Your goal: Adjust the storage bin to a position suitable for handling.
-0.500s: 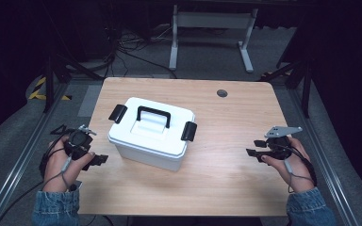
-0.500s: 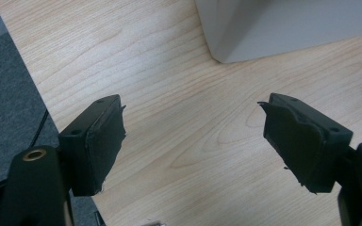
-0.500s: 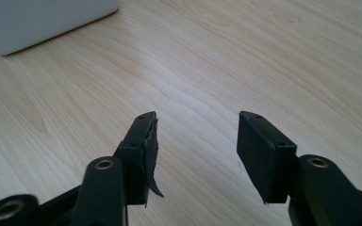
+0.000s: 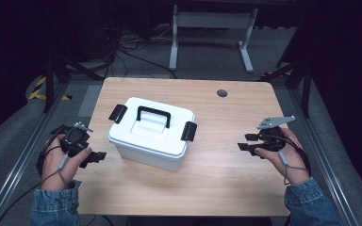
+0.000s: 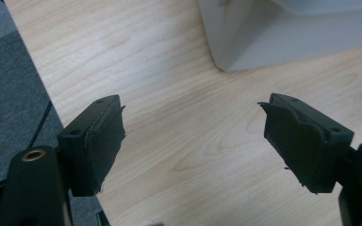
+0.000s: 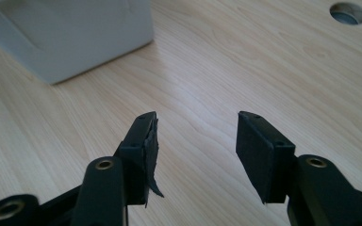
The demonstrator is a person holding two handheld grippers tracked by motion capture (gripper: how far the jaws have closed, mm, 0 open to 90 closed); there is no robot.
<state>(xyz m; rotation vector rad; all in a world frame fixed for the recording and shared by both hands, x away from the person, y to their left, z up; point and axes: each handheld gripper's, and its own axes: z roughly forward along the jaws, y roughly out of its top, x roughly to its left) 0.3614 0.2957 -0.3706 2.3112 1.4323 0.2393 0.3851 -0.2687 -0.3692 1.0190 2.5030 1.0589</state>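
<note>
Bench: a light wooden top (image 4: 226,174) is sitting on a dark surround, with grey carpeted floor (image 4: 9,136) showing past its left and right edges.
Cable hole: a round grommet (image 4: 222,93) is sitting near the far edge of the bench, right of centre; in the right gripper view it is showing at the top right (image 6: 348,12).
Room: a white metal frame (image 4: 212,33) is standing on the floor beyond the far edge, cables (image 4: 127,47) are lying left of it, and yellow-black tape (image 4: 40,89) is marking the floor near the far left corner.
Box: a white lidded box (image 4: 151,134) with a black handle and black side latches is sitting left of the bench's centre, turned at a slant to the edges.
Left gripper (image 4: 96,157): it is hovering at the left edge near the box, jaws spread with bare wood between them (image 5: 193,141).
Right gripper (image 4: 246,142): it is being held near the right edge, well apart from the box, jaws released and gripping nothing (image 6: 195,150).
Hands: denim sleeves (image 4: 54,207) are coming in at the near edge.
</note>
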